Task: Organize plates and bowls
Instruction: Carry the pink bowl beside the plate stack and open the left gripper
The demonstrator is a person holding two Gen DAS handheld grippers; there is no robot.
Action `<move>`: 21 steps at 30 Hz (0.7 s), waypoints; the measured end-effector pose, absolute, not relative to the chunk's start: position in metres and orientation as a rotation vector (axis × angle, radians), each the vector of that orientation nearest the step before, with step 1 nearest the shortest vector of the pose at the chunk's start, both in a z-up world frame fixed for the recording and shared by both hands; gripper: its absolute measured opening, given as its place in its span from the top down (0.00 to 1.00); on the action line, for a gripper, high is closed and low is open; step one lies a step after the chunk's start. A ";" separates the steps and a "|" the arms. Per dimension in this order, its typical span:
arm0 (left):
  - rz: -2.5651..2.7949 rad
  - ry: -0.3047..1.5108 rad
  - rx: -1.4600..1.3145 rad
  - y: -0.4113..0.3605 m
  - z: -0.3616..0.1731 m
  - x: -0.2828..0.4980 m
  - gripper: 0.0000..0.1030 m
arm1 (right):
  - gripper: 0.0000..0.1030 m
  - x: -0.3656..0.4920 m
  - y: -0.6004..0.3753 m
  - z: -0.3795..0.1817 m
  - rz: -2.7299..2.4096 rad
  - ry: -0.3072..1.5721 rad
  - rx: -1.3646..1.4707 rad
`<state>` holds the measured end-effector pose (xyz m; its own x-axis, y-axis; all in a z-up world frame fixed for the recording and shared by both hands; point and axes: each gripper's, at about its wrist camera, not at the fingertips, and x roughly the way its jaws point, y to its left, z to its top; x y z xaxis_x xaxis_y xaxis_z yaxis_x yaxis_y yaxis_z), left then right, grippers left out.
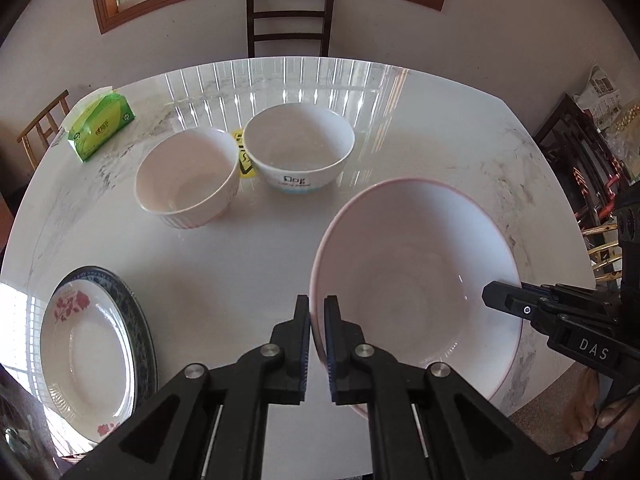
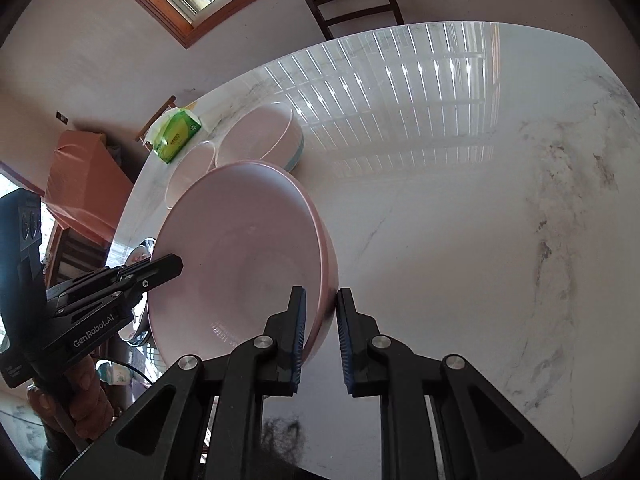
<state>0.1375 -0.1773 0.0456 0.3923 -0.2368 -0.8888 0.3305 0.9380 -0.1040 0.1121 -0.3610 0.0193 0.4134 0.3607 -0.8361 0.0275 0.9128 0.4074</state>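
Observation:
A large pink-rimmed bowl (image 1: 412,280) is held tilted above the marble table (image 1: 224,264) by both grippers. My left gripper (image 1: 317,308) is shut on its near left rim. My right gripper (image 2: 321,300) is shut on the opposite rim of the same bowl (image 2: 240,256); it also shows in the left wrist view (image 1: 496,296) at the bowl's right edge. A ribbed pinkish bowl (image 1: 186,178) and a white bowl with blue lettering (image 1: 298,148) stand side by side farther back. Two stacked plates (image 1: 94,344), the top one with red flowers, lie at the near left.
A green tissue pack (image 1: 100,126) lies at the table's far left corner. A yellow sticker (image 1: 244,156) sits between the two small bowls. A dark chair (image 1: 290,20) stands behind the table under the window. Furniture stands beyond the right edge.

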 end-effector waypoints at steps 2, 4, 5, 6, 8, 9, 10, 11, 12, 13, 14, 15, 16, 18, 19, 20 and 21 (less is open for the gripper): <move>-0.344 1.109 0.094 -0.162 0.043 0.127 0.93 | 0.85 0.105 -0.344 0.016 0.237 1.145 0.373; -0.332 1.114 0.081 -0.148 0.040 0.119 0.93 | 0.85 0.101 -0.331 0.012 0.249 1.157 0.367; -0.329 1.116 0.082 -0.144 0.038 0.116 0.93 | 0.85 0.099 -0.325 0.011 0.251 1.160 0.358; -0.325 1.117 0.078 -0.138 0.036 0.114 0.93 | 0.85 0.098 -0.320 0.010 0.253 1.161 0.350; -0.316 1.126 0.064 -0.129 0.032 0.114 0.93 | 0.85 0.097 -0.314 0.007 0.253 1.166 0.351; -0.312 1.131 0.057 -0.126 0.029 0.115 0.93 | 0.85 0.097 -0.312 0.006 0.254 1.170 0.350; -0.310 1.135 0.048 -0.122 0.026 0.115 0.93 | 0.85 0.096 -0.309 0.005 0.252 1.172 0.348; -0.310 1.140 0.041 -0.119 0.024 0.115 0.93 | 0.85 0.096 -0.307 0.004 0.250 1.173 0.345; -0.310 1.144 0.034 -0.117 0.022 0.115 0.93 | 0.85 0.097 -0.305 0.003 0.248 1.175 0.342; -0.310 1.145 0.031 -0.116 0.020 0.115 0.93 | 0.85 0.099 -0.304 0.002 0.247 1.178 0.342; -0.311 1.147 0.030 -0.114 0.019 0.116 0.93 | 0.85 0.100 -0.303 0.000 0.247 1.183 0.342; -0.310 1.150 0.028 -0.113 0.017 0.117 0.93 | 0.85 0.098 -0.303 -0.002 0.245 1.187 0.343; -0.308 1.152 0.025 -0.112 0.015 0.117 0.93 | 0.85 0.098 -0.303 -0.004 0.245 1.190 0.346; -0.311 1.148 0.020 -0.110 0.014 0.118 0.93 | 0.85 0.099 -0.302 -0.005 0.244 1.189 0.341; -0.311 1.147 0.017 -0.111 0.013 0.118 0.93 | 0.85 0.099 -0.301 -0.005 0.243 1.188 0.342; -0.310 1.147 0.010 -0.110 0.013 0.118 0.93 | 0.85 0.099 -0.300 -0.005 0.243 1.187 0.342; -0.310 1.146 0.008 -0.109 0.013 0.118 0.93 | 0.85 0.099 -0.299 -0.005 0.242 1.185 0.338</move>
